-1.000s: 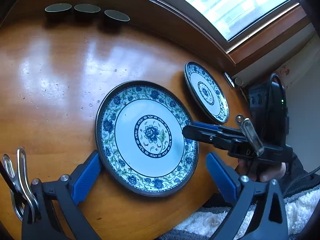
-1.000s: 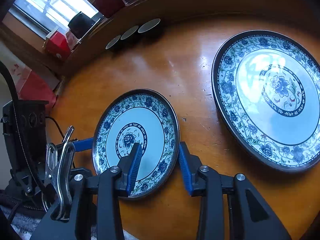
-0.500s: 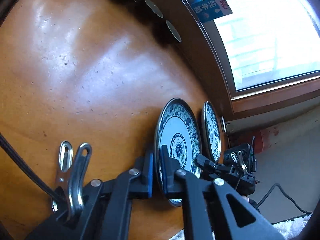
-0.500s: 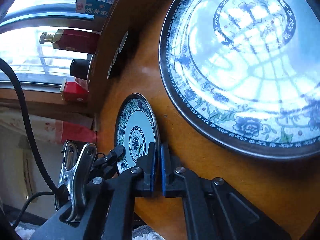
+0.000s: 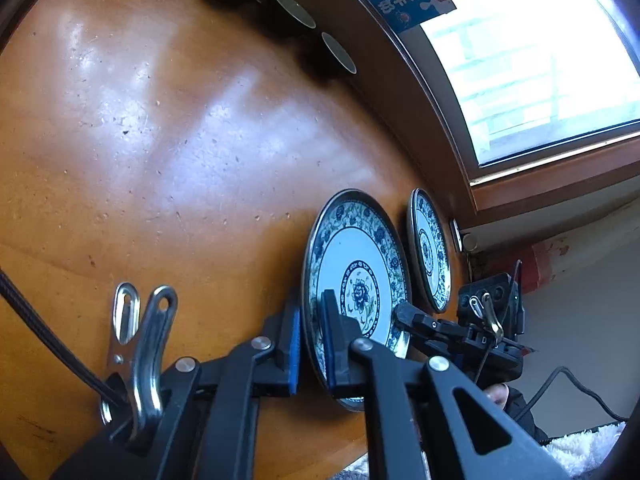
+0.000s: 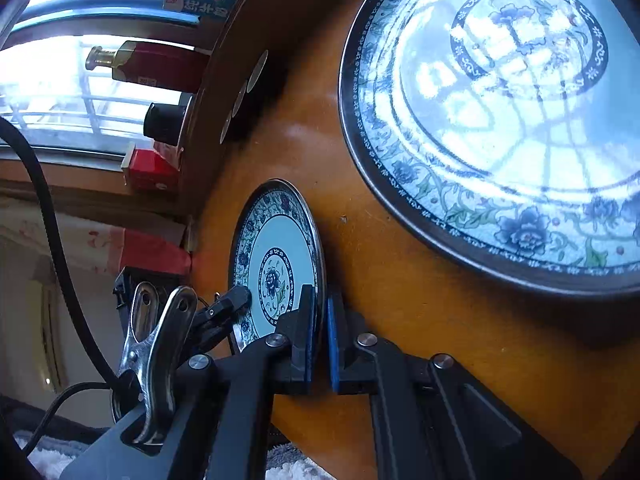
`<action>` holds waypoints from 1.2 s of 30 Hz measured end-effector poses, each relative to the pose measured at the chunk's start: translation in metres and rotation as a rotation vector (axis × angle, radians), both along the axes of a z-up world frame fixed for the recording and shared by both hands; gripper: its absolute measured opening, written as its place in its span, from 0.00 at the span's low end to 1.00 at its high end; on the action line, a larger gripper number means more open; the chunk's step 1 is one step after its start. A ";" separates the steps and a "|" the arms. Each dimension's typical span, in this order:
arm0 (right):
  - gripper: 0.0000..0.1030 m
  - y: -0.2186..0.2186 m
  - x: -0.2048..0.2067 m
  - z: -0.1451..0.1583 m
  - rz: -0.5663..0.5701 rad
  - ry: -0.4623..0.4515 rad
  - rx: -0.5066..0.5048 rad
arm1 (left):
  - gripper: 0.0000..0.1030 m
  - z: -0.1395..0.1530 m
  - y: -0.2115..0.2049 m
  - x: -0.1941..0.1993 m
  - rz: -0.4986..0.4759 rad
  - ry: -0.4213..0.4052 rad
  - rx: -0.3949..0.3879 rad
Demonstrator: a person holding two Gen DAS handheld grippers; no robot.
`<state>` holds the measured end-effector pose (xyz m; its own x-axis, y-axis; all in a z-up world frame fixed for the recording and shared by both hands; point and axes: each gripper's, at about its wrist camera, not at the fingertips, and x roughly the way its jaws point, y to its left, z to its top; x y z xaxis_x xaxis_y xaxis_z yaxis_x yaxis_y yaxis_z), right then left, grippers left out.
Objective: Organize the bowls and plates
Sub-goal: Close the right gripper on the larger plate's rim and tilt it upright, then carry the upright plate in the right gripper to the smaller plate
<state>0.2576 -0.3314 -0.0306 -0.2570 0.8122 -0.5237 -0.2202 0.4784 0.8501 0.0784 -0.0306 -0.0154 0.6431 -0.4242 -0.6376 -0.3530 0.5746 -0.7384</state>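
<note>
Left gripper (image 5: 310,344): jaws closed on the near rim of the large plate (image 5: 356,280), one blue pad under the rim and one over it; an edge hold suits a flat dish lying on the table (image 5: 160,160).
Right gripper (image 6: 319,340): closed the same way on the near rim of the small plate (image 6: 272,256); in the left wrist view its black tip (image 5: 404,314) shows beside the large plate.
Probable purpose: each hand takes one plate so the two can be lifted and stacked; judged, not seen.
Large plate, location: on the wooden table, near its front edge, just beside the small plate (image 5: 430,248).
Plates, appearance: round, white centre with a blue flower medallion, blue-and-green floral band, dark rim; glossy enough to mirror the window.
Bowls (image 5: 296,12): three small dark ones in a row at the table's far edge under the window, well apart from the plates, untouched.
</note>
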 end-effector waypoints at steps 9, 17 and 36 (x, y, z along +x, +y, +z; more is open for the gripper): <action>0.08 -0.013 -0.003 0.042 0.012 -0.083 0.052 | 0.09 0.046 -0.016 -0.003 -0.056 -0.074 0.111; 0.08 -0.018 -0.007 0.060 0.019 -0.104 0.077 | 0.12 0.075 -0.029 -0.009 -0.091 -0.083 0.243; 0.09 -0.078 -0.007 0.065 -0.133 -0.129 0.042 | 0.20 0.064 -0.076 0.021 -0.284 -0.047 0.221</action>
